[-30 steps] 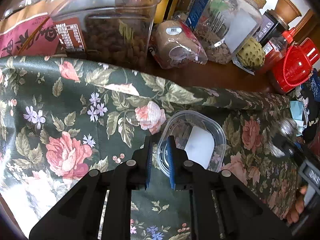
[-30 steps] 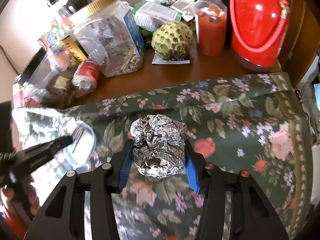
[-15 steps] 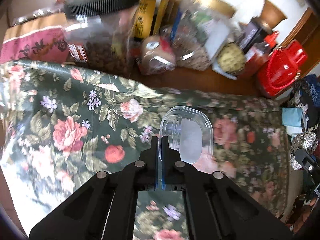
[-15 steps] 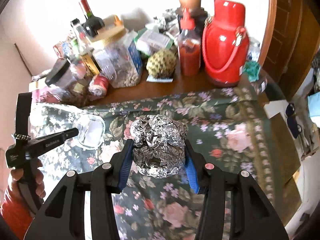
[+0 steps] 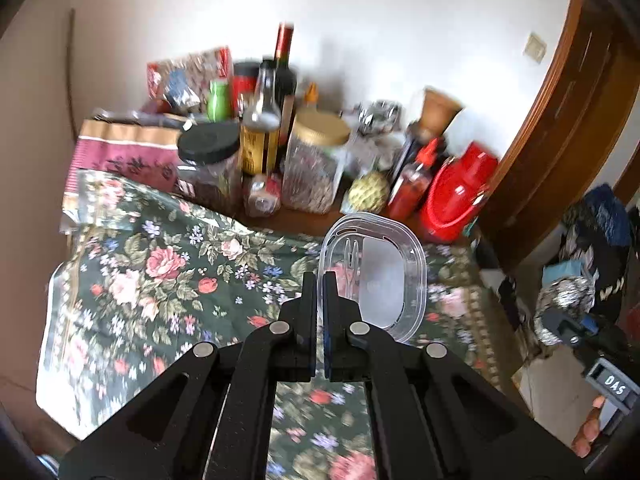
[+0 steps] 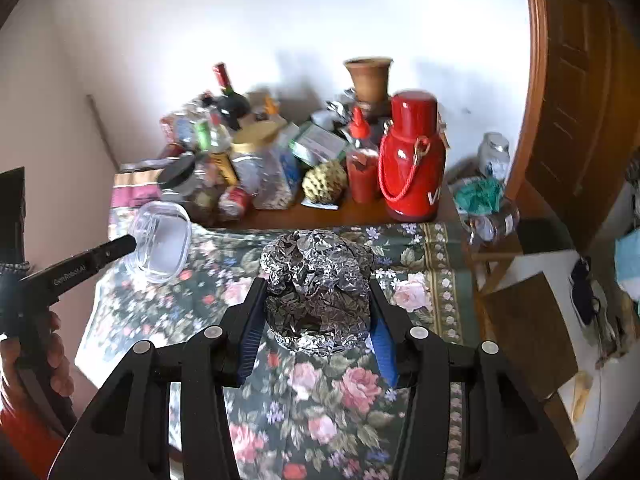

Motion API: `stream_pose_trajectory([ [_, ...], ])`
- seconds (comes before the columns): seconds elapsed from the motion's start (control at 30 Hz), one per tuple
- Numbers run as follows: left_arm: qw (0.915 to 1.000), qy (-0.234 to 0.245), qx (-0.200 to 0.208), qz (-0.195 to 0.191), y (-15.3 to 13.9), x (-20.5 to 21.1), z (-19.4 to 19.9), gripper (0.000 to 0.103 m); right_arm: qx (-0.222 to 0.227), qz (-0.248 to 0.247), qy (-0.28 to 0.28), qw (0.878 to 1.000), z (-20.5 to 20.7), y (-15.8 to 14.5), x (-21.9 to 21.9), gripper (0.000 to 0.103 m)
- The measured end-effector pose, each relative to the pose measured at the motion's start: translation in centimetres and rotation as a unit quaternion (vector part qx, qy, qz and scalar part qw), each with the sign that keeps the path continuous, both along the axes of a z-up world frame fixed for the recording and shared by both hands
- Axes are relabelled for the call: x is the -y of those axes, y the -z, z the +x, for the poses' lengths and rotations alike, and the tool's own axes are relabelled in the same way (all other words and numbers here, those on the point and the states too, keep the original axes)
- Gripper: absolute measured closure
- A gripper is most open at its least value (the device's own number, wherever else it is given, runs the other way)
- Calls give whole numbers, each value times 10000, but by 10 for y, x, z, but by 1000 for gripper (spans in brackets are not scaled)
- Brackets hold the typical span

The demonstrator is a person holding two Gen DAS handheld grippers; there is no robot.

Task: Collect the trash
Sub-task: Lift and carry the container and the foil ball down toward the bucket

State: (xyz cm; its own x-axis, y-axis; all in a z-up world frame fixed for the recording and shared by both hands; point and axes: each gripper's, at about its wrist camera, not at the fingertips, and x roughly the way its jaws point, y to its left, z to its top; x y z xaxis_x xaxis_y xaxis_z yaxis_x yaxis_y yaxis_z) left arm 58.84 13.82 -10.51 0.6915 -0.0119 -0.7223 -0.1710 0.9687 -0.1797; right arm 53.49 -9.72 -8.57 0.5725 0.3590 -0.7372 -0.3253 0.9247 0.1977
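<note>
Behind foil ball [image 6: 318, 290] — tablecloth [image 6: 352, 392] hidden

White wall [image 6: 280, 20] behind cluttered wooden table [image 6: 320, 216]; floral cloth [image 5: 168, 280] over it; brown wooden door [image 6: 580, 100] at right.

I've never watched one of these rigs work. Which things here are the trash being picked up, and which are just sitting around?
Being collected:
- clear plastic container, pinched at its rim by the left gripper
- crumpled foil ball, clamped in the right gripper

Just lying about:
- red thermos
- sauce bottle
- gold-lidded jar
- wine bottle
- floral tablecloth
</note>
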Motion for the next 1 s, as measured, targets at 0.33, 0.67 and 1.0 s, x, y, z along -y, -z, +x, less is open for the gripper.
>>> stream_pose_trajectory([
  [0.33,9971,-248,659,286,-64,52,-98,102,428,200,-483,9977,-53,-36,27,59],
  [0.67,9923,-107,1187,334,-100,61,-177,102,849,303,-474,9948,-116,-64,27,59],
  [1.0,9915,239,1238,323,-96,40,-280,102,809,304,-260,9959,-204,-59,1,59],
])
